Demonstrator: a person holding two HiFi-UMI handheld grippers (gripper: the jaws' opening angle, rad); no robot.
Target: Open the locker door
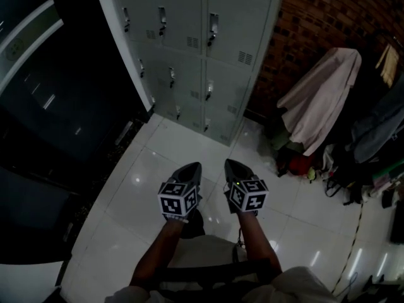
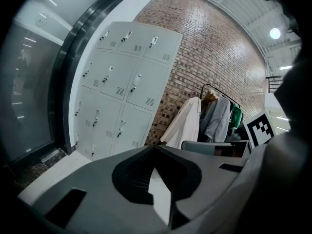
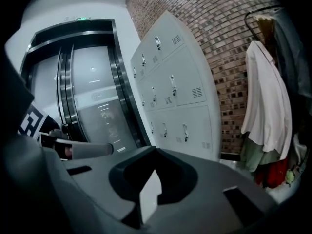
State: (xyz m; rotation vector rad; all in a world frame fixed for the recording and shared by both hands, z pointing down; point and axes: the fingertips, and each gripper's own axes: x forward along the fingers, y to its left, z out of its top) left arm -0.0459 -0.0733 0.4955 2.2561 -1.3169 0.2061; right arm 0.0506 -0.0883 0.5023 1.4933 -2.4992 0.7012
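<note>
Okay so this looks like the approach stage, with nothing touched yet. The person holds both tools out front over the white tiled floor (image 1: 151, 169). The grey locker bank (image 1: 196, 55) is up ahead and well apart from either one. Every door on it looks closed from here, each with a small latch handle (image 1: 213, 28). The task doesn't say which door, so the target is anyone's guess.

The left gripper (image 1: 192, 167) has its jaws closed, tips meeting, nothing between them. Its own view shows only floor through the little gap lower down. The right gripper (image 1: 231, 164) is the same deal: pinched together and empty. They sit side by side, both aimed roughly at the lockers.

Off to the right there's a brick wall (image 1: 328, 17) and a white coat (image 1: 322, 93) on a rack. Dark glass doors (image 3: 92, 111) stand left of the lockers. None of that looks to be in the way.

Next move, best guess: get up to the lockers, pick a door, and spread one pair of jaws before reaching the handle, since closed tips can't get around that latch. Then pinch the handle and pull along the door's swing. Those handles look small, so lining up will probably be the fiddly part.
</note>
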